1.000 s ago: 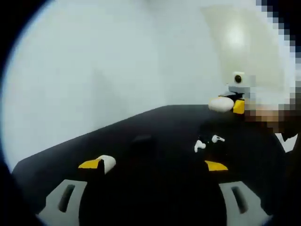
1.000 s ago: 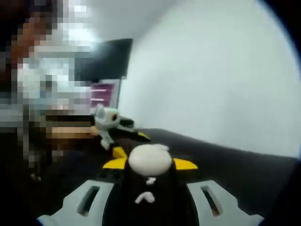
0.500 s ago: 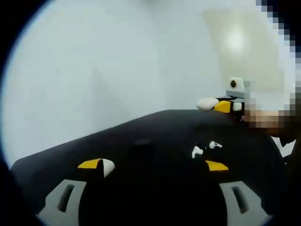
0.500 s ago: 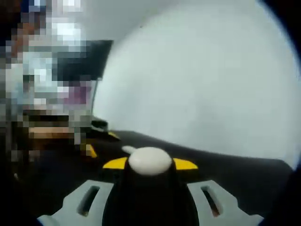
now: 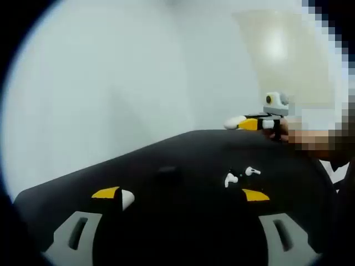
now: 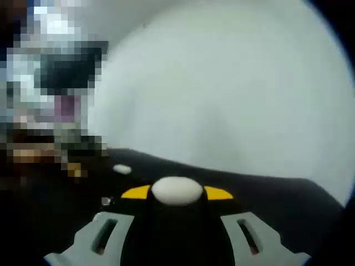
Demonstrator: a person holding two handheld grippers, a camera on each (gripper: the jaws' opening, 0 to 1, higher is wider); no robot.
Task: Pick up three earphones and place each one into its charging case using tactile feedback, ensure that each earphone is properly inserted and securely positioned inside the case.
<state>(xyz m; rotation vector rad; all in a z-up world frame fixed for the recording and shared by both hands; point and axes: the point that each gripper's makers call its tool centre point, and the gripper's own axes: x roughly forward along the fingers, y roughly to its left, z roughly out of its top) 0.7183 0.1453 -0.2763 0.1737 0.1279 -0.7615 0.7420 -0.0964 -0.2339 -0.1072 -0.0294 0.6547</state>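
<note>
Two white earphones lie close together on the black table, just beyond my left gripper's right fingertip. My left gripper stands open above the table with nothing between its yellow-tipped fingers. At the table's far right edge my right gripper hovers, gripping a rounded white charging case. In the right gripper view, my right gripper is shut on that white case, which bulges up between the yellow tips.
A plain pale wall rises behind the black table. In the right gripper view a small white piece and a yellow tip sit at the left over the table; what they are is unclear. A person's hand holds the right gripper.
The right gripper view has swung, so the left gripper slid toward its left edge. In the left gripper view, the right gripper with the white case turned and shifted slightly left. The earphones stayed put.
</note>
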